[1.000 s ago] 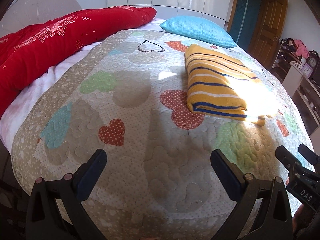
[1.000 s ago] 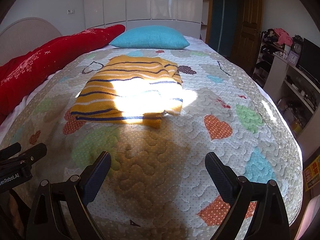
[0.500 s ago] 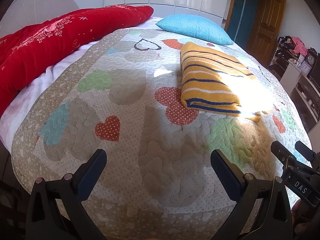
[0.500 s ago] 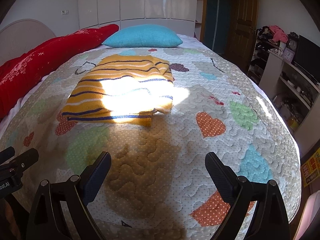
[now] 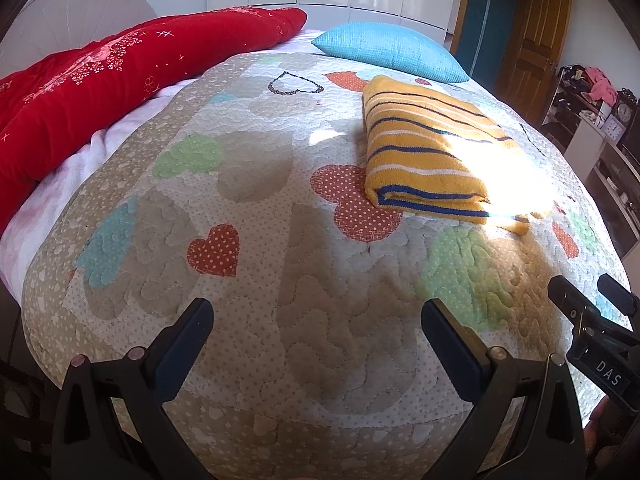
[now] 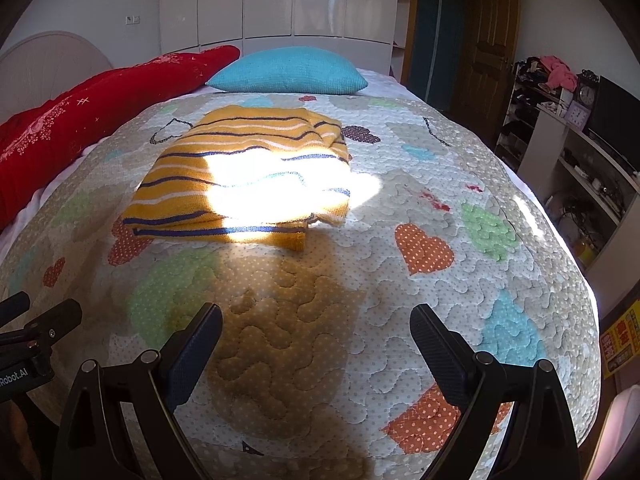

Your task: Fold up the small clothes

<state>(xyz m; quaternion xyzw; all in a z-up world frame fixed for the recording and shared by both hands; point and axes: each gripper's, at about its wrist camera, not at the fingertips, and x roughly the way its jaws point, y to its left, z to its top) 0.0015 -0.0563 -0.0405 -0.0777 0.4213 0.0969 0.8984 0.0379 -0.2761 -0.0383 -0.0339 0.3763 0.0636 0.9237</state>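
A folded yellow garment with blue and white stripes [image 5: 428, 152] lies on the quilted bed cover, partly in bright sunlight; it also shows in the right wrist view [image 6: 240, 176]. My left gripper [image 5: 316, 320] is open and empty, held over the near end of the bed, well short of the garment. My right gripper [image 6: 316, 324] is open and empty too, also short of the garment. The right gripper's body shows at the right edge of the left wrist view [image 5: 592, 320].
The patchwork quilt [image 5: 248, 208] with hearts covers the bed. A red duvet [image 5: 100, 80] lies along the left side and a blue pillow [image 5: 388, 52] at the head. Shelves with clutter [image 6: 576, 152] stand to the right, a wooden door [image 6: 484, 40] behind.
Both grippers have drawn back from the garment toward the foot of the bed and stay open. The garment has not moved.
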